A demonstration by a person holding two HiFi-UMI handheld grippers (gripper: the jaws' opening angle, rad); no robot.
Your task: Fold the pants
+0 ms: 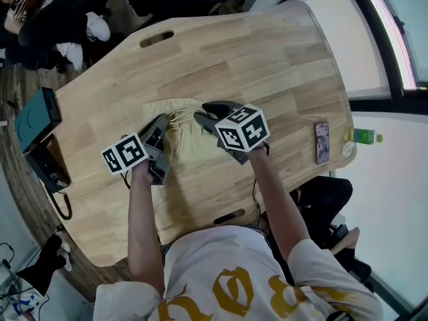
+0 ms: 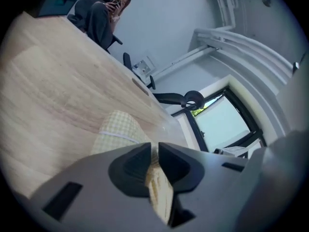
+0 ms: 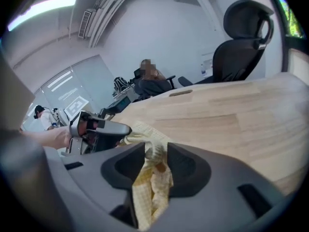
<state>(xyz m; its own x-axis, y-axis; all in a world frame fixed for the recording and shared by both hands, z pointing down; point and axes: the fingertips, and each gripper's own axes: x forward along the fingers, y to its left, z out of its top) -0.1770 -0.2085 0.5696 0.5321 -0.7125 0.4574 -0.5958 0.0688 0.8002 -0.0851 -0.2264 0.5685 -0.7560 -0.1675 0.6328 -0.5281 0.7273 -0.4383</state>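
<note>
The pants (image 1: 184, 138) are pale yellow checked cloth, bunched in the middle of the wooden table (image 1: 267, 65). My left gripper (image 1: 162, 120) is at their left edge and shut on a fold of the cloth; in the left gripper view (image 2: 153, 154) the fabric (image 2: 119, 128) is pinched thin between the jaws. My right gripper (image 1: 202, 116) is at their right edge. In the right gripper view (image 3: 155, 151) its jaws stand apart with a thick bunch of pants (image 3: 150, 190) loose between them. The left gripper (image 3: 99, 129) shows just beyond.
A phone (image 1: 322, 142) lies near the table's right edge, with a green bottle (image 1: 364, 136) beyond it. A dark box (image 1: 38, 118) and a desk telephone (image 1: 51, 170) sit at the left edge. People sit past the far left corner (image 1: 60, 19). An office chair (image 3: 244, 37) stands behind the table.
</note>
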